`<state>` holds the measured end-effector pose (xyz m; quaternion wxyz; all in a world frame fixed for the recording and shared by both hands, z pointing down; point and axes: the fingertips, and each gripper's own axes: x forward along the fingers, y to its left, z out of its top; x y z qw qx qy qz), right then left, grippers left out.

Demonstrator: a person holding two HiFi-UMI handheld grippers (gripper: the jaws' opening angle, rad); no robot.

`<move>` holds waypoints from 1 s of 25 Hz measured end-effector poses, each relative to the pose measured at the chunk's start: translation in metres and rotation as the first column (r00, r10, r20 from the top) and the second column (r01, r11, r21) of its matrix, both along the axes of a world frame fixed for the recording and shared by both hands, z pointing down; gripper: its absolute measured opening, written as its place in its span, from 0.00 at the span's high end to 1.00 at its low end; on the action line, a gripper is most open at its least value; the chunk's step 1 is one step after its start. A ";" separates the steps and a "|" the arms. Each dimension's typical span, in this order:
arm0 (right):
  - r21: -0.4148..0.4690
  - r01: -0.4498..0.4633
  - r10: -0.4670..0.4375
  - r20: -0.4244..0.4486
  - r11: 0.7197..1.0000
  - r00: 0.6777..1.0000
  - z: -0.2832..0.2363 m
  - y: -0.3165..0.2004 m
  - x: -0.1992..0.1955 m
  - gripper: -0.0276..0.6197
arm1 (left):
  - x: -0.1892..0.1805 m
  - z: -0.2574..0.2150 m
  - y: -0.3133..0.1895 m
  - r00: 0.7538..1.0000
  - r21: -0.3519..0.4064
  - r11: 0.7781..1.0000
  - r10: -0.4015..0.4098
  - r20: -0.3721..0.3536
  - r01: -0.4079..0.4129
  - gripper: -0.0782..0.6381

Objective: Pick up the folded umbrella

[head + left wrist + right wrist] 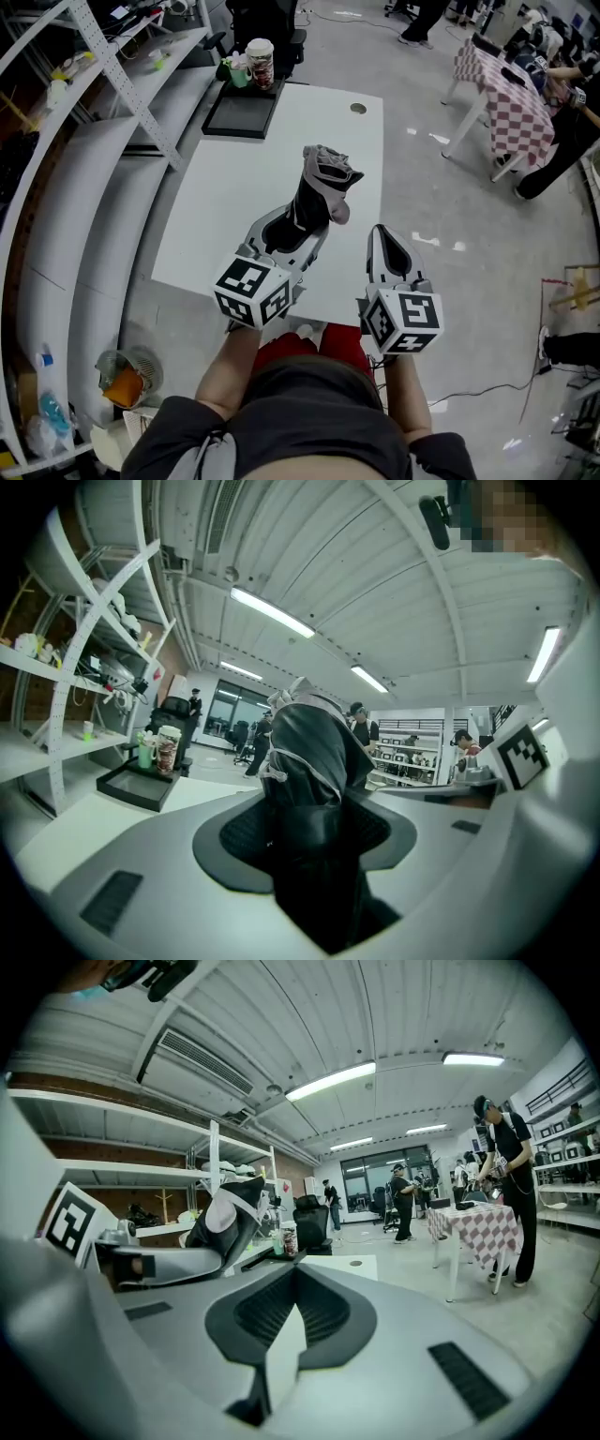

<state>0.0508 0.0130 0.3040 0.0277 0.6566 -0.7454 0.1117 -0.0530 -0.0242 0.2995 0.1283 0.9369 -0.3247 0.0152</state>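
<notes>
The folded umbrella (pixel 319 192), black with grey trim, is lifted off the white table (pixel 225 187) and sticks up and away from me. My left gripper (pixel 302 223) is shut on its lower part. In the left gripper view the umbrella (pixel 305 752) fills the space between the jaws, with both pads against it. My right gripper (pixel 380 234) hovers to the right of it near the table's front edge, jaws together and holding nothing. In the right gripper view the umbrella (pixel 225 1218) shows at the left, held by the other gripper, and my right gripper (pixel 295 1274) has its tips meeting.
A black tray (pixel 239 111) and a patterned cup (pixel 260 62) stand at the table's far end, near a round cable hole (pixel 358 109). Metal shelving (pixel 103 75) runs along the left. A checkered table (pixel 511 94) with people around it stands at the far right.
</notes>
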 end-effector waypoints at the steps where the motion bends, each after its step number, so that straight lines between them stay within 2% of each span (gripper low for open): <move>1: 0.001 0.012 -0.012 0.002 1.000 1.000 0.000 -0.001 -0.005 0.93 | -0.007 -0.001 0.000 1.000 0.005 1.000 -0.018 0.002 0.018 0.60; 6: 0.010 0.060 -0.060 0.012 0.998 0.998 -0.003 -0.007 -0.028 0.93 | -0.042 -0.007 0.001 0.995 0.025 0.995 -0.098 0.008 0.097 0.60; 11: 0.011 0.122 -0.122 0.016 0.992 0.992 -0.005 -0.011 -0.055 0.93 | -0.077 -0.010 0.002 0.985 0.010 0.985 -0.175 -0.016 0.175 0.60; 20: 0.040 0.209 -0.209 0.009 0.977 0.978 -0.010 -0.019 -0.092 0.93 | -0.132 -0.002 0.006 0.952 -0.002 0.952 -0.306 -0.004 0.306 0.60; 25: 0.026 0.265 -0.266 0.035 0.964 0.963 -0.007 -0.022 -0.118 0.93 | -0.154 0.001 0.006 0.935 -0.006 0.935 -0.356 0.005 0.356 0.60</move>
